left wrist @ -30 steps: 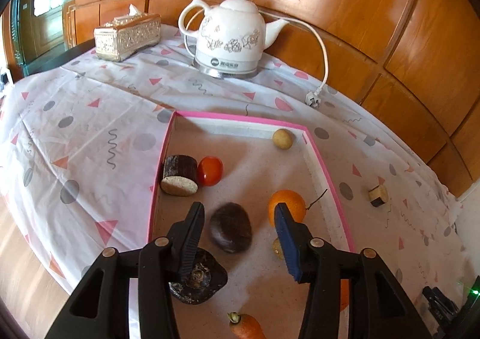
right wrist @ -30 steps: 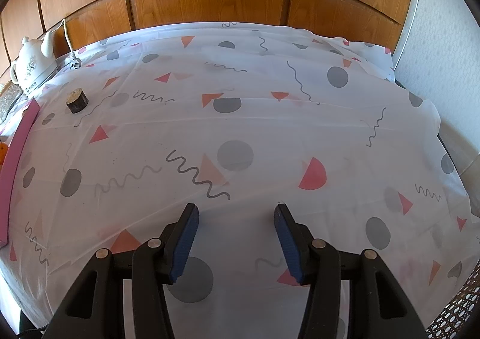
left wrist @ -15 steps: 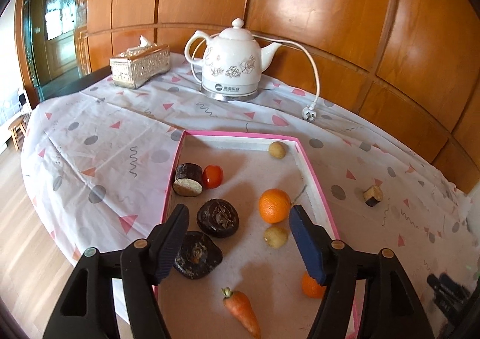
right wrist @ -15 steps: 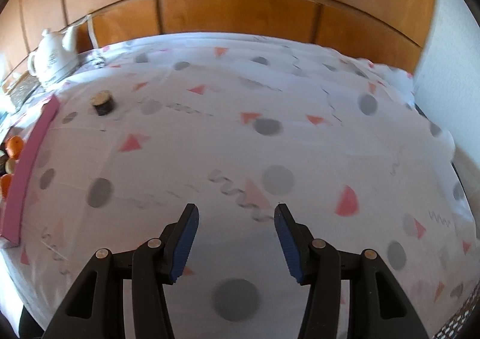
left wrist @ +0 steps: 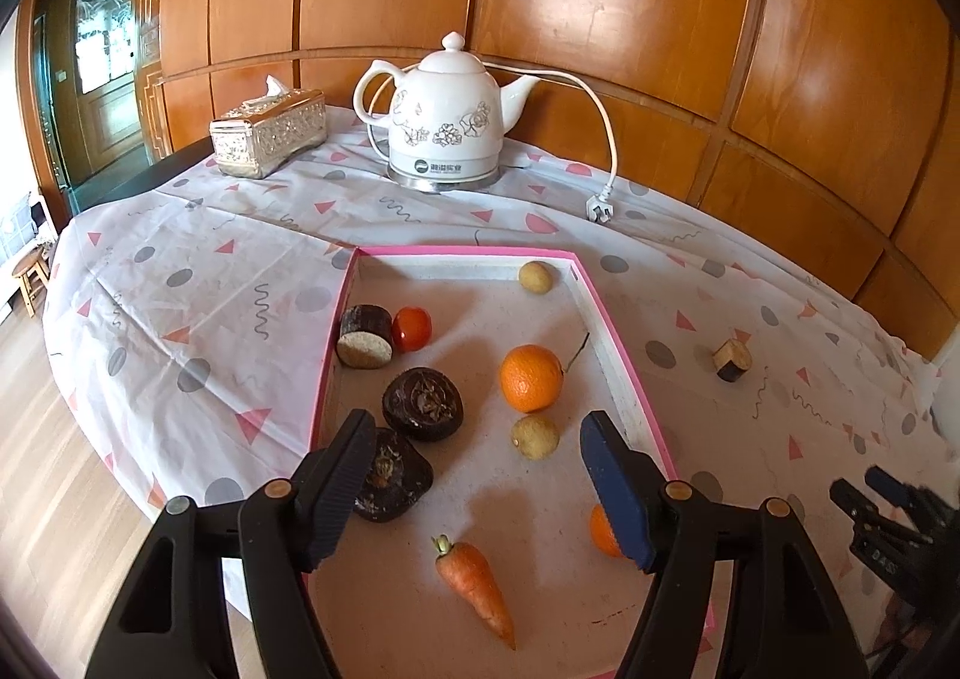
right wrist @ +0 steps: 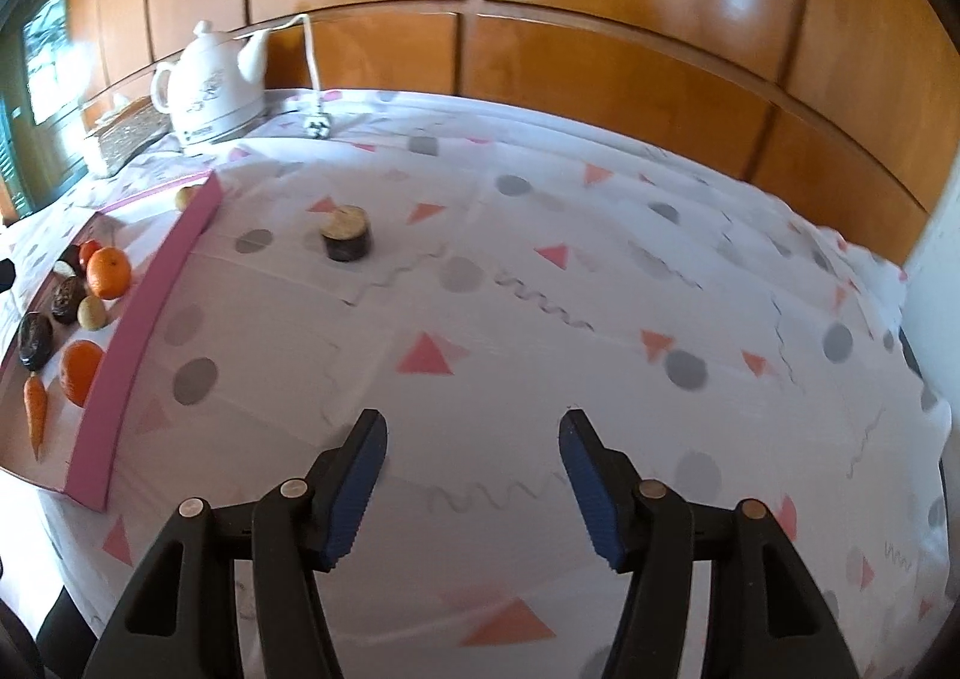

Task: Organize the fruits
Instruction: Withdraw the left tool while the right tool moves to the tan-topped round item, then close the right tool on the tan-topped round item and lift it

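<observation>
One piece sits outside the tray (left wrist: 624, 379)

We hold both hand-held grippers empty, left (left wrist: 480, 490) released, right (right wrist: 474, 490) opening; the stub (right wrist: 347, 235) could roll off the tabletop (right wrist: 600, 283) if nudged.

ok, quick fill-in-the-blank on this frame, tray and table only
1. The white kettle's plug lies ___ on the cloth.
2. The only carrot lies inside the ___ tray.
3. The dark cut chunk on the bare cloth sits ___ the tray.
4. Between the left tongs there is ___.

Missing: unplugged; pink; outside; nothing
</observation>
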The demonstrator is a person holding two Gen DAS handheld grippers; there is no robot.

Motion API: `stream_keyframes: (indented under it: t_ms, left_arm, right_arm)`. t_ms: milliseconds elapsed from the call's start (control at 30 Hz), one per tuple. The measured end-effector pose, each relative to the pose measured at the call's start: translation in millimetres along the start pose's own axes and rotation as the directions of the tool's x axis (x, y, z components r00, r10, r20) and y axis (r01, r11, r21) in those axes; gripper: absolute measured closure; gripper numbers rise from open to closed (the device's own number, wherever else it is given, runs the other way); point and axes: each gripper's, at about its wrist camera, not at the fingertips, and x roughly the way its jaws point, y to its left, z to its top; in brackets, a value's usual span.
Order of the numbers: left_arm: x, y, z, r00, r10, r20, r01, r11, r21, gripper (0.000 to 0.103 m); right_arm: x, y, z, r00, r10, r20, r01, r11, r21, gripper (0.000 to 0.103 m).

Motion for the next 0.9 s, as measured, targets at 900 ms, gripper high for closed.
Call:
stream_keyframes:
  t_ms: [900]
  left_arm:
    - [-12.5, 19.8, -6.5, 1.000, 0.019, 0.013, -0.019, 0.999, -0.036, 0.028]
  right_arm:
    - [84.4, 61.5, 102.3, 0.991, 0.121, -0.063, -0.124, 0.991, -0.047, 0.042]
